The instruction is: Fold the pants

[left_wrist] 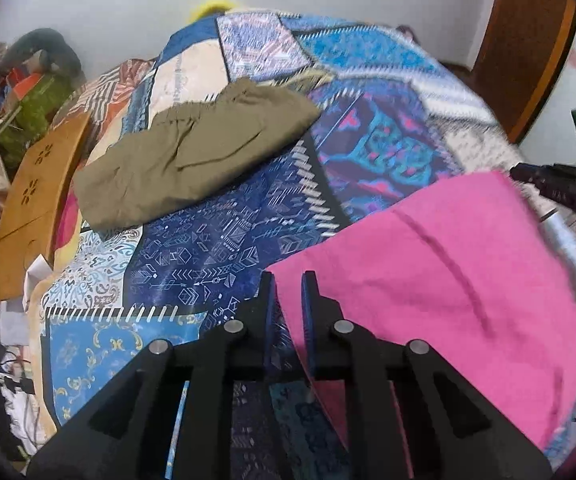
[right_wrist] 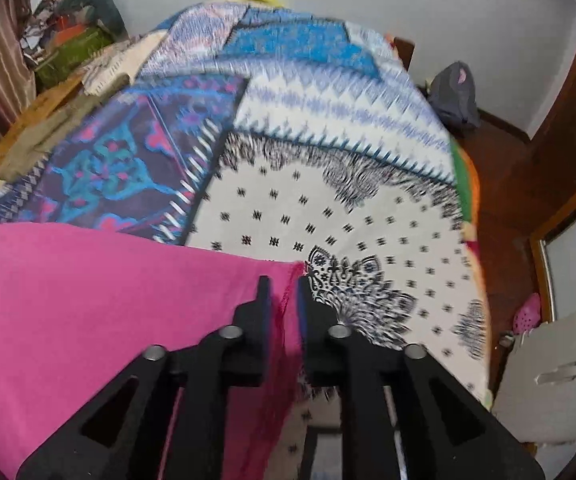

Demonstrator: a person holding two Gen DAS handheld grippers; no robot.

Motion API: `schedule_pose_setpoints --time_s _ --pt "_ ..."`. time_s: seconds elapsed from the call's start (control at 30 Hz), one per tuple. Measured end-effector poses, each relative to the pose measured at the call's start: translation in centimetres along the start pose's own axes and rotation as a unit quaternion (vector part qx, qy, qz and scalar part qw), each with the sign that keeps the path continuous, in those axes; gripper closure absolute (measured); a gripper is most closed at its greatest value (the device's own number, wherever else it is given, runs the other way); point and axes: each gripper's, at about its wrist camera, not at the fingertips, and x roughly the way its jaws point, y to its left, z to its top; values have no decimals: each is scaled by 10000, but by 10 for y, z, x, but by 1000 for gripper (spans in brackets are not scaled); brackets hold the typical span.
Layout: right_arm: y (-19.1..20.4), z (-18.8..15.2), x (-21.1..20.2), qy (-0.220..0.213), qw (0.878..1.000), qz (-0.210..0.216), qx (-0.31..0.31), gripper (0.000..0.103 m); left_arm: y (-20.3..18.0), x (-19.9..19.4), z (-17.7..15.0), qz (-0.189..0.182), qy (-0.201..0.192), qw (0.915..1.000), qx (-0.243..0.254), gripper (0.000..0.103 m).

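- The bed cover [left_wrist: 224, 240] with blue, white and purple patches fills most of both views; its far part is blurred in the right wrist view, so the patterns there are hard to read.
- The pink pants [left_wrist: 447, 280] hang over the near part of the bed, stretched between the two tongs. Their lower part is cut off by the frame edge and by the black arms of the tongs, so I cannot tell how they are folded.
- Olive green pants [left_wrist: 192, 156] lie folded on the bed cover, well apart from the pink ones, near the far left side.
- A wooden board [left_wrist: 32, 200] with flower-shaped cuts stands beside the bed on the left, and a pile of things [left_wrist: 36, 92] behind it is too blurred to name.
- The left gripper [left_wrist: 288, 280] is clenched on one edge of the pink pants; the cloth passes between its fingers.
- The right gripper [right_wrist: 282, 284] is clenched on the other edge, a frayed one, which shows in the narrow gap.
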Motion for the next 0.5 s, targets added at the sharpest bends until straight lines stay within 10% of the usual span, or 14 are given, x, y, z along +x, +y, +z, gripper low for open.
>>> schedule_pose_setpoints --time_s 0.5 --pt "60 -58 -142 -1033 9930 228 -529 57 -14 -75 -63 -581 28 9978 -308 32"
